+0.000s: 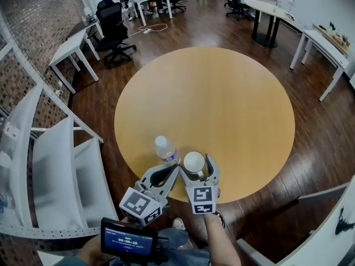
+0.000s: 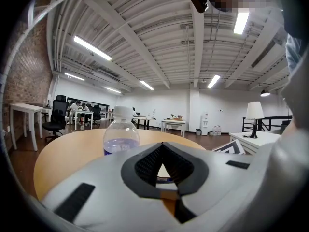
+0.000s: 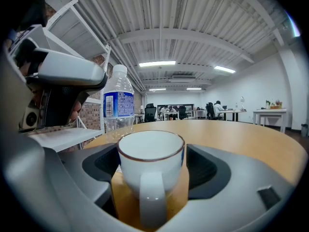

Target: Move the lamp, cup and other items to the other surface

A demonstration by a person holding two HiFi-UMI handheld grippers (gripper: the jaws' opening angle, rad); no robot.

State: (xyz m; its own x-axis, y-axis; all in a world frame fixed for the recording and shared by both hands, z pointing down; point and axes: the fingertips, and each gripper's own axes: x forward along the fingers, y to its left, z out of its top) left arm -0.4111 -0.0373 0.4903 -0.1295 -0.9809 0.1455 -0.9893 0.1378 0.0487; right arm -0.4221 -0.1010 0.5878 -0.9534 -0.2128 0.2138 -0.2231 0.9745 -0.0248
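A white cup [image 1: 194,162] with a dark rim stands on the round wooden table [image 1: 222,93] near its front edge. My right gripper [image 1: 196,165] is open, one jaw on each side of the cup [image 3: 150,158], whose handle points back at the camera. Thin gaps show beside the pads. A clear water bottle [image 1: 165,148] with a blue label stands upright just left of the cup; it also shows as bottle [image 3: 118,105]. My left gripper [image 1: 175,168] sits shut and empty just behind the bottle [image 2: 120,134]. A white-shaded lamp [image 2: 254,114] stands on a white table far right.
White shelving [image 1: 55,165] stands close on the left of the table. White desks [image 1: 69,49] and black office chairs [image 1: 113,29] fill the back of the room, with people seated at a far table. A small screen [image 1: 127,240] sits low in front.
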